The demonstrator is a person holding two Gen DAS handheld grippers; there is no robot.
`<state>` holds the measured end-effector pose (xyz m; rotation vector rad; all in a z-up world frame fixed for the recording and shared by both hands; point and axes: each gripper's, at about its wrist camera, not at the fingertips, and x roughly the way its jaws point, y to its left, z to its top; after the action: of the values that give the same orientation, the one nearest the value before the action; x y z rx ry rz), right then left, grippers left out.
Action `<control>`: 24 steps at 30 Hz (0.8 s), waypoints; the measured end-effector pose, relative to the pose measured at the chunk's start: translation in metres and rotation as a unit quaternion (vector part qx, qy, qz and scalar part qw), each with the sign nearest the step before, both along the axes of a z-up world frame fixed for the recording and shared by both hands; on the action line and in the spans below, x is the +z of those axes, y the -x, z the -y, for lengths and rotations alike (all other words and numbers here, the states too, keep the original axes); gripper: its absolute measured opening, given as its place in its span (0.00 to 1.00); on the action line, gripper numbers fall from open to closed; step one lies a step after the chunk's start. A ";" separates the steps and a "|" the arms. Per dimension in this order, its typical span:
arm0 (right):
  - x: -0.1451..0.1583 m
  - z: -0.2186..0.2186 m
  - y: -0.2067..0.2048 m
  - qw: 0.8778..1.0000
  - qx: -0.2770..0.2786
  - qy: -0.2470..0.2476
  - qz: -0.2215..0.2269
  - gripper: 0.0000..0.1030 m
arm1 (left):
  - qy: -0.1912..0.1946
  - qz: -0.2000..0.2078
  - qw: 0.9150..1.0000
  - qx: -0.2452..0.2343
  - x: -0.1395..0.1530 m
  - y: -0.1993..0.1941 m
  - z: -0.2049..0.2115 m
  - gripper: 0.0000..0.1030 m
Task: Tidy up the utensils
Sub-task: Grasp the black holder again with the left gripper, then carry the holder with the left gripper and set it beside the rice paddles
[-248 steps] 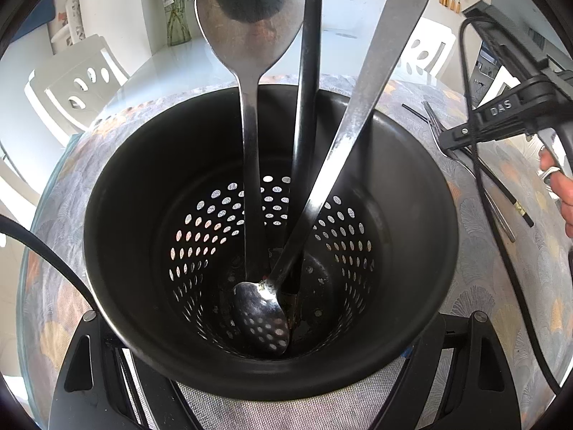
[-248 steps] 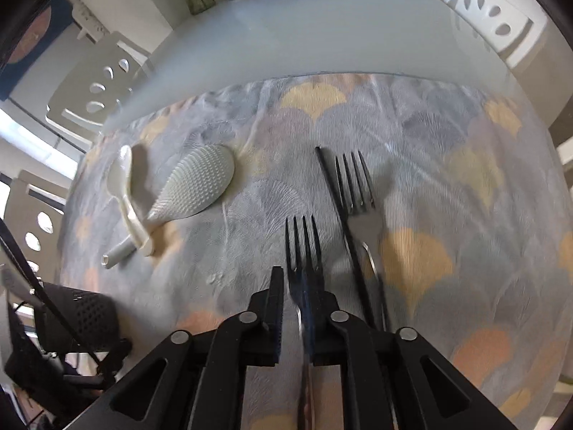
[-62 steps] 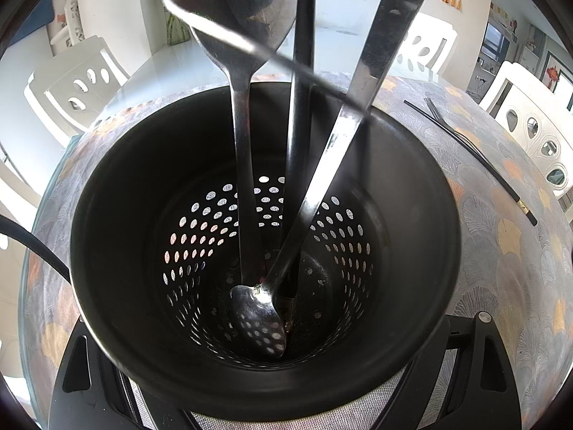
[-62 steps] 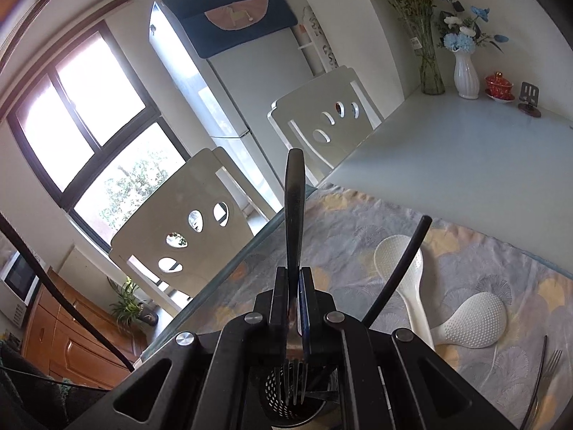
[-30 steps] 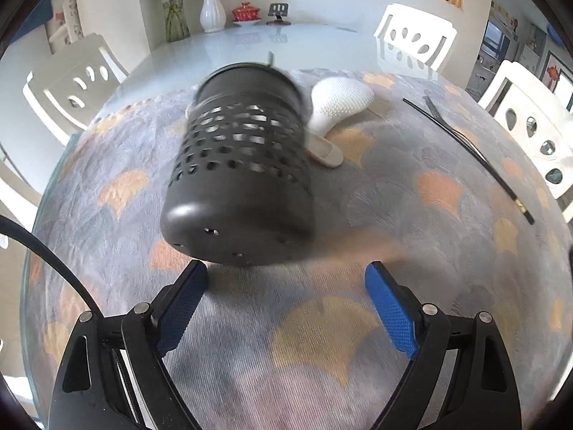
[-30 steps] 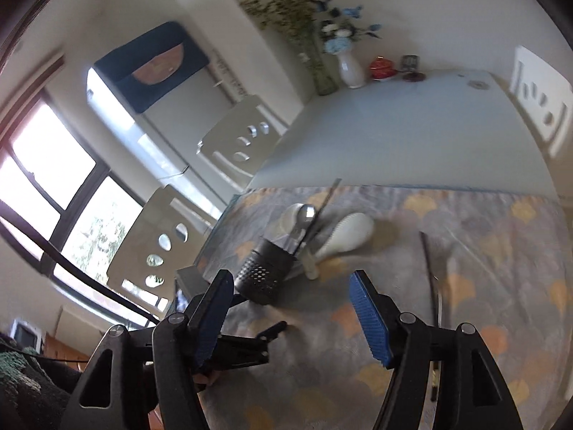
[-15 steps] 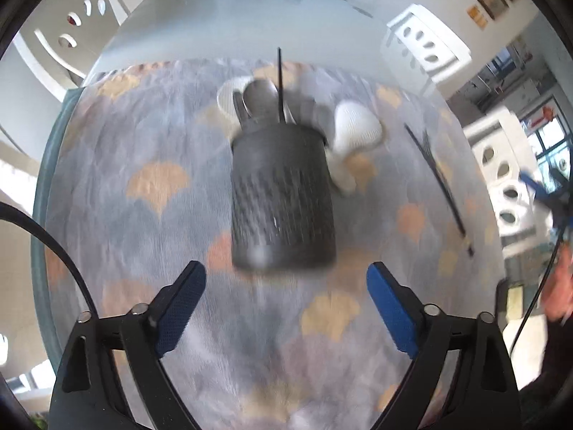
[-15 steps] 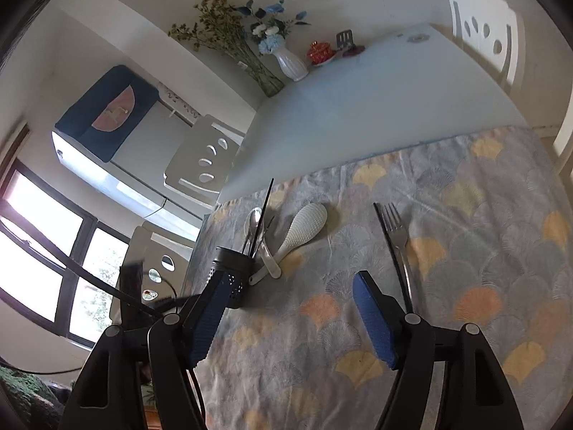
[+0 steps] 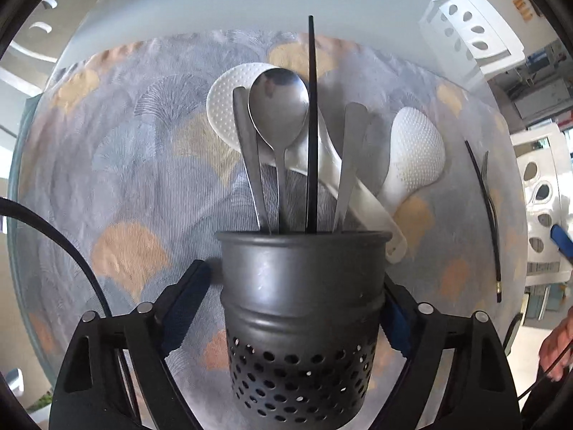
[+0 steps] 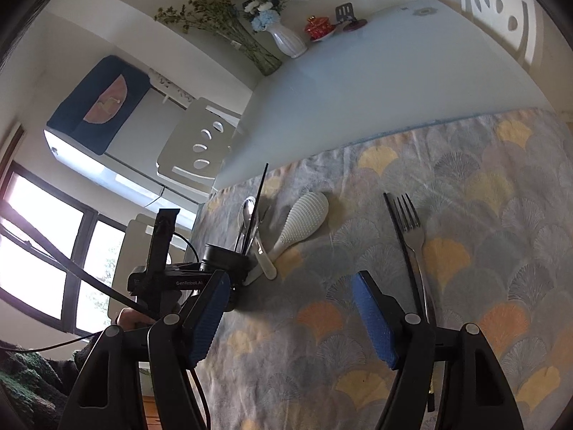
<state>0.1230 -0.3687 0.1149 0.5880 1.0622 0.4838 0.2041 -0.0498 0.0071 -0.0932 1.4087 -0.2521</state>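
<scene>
A black perforated utensil holder (image 9: 301, 304) stands upright on the patterned cloth. It carries a metal spoon (image 9: 279, 107), a black chopstick (image 9: 311, 125) and two metal handles. My left gripper (image 9: 293, 279) straddles the holder near its rim, its jaws closing, with a thin gap still showing at the left pad (image 9: 182, 308). In the right wrist view the holder (image 10: 224, 256) is at the left. My right gripper (image 10: 288, 286) hovers open and empty over the cloth. A fork (image 10: 415, 236) and a second black chopstick (image 10: 403, 243) lie just right of it.
Two white rice paddles (image 9: 415, 154) (image 9: 229, 107) lie crossed on the cloth behind the holder. White chairs (image 10: 195, 147) ring the table. A vase of flowers (image 10: 286, 41) and a red pot (image 10: 317, 27) stand at the table's far end. A hand (image 9: 555, 344) shows at the right edge.
The left gripper has closed in on the holder and its jaws have narrowed around it. The right gripper has sunk toward the cloth, bringing the fork and chopstick nearer.
</scene>
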 end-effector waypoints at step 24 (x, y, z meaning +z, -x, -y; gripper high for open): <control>-0.038 -0.111 -0.103 0.988 0.142 -0.037 -0.043 0.67 | -0.052 0.240 0.969 0.034 0.012 0.065 0.012 0.67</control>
<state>0.2260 -0.2575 0.0769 0.5284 1.2223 0.7555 0.1396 -0.0617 0.0187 0.0080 0.9316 -0.1298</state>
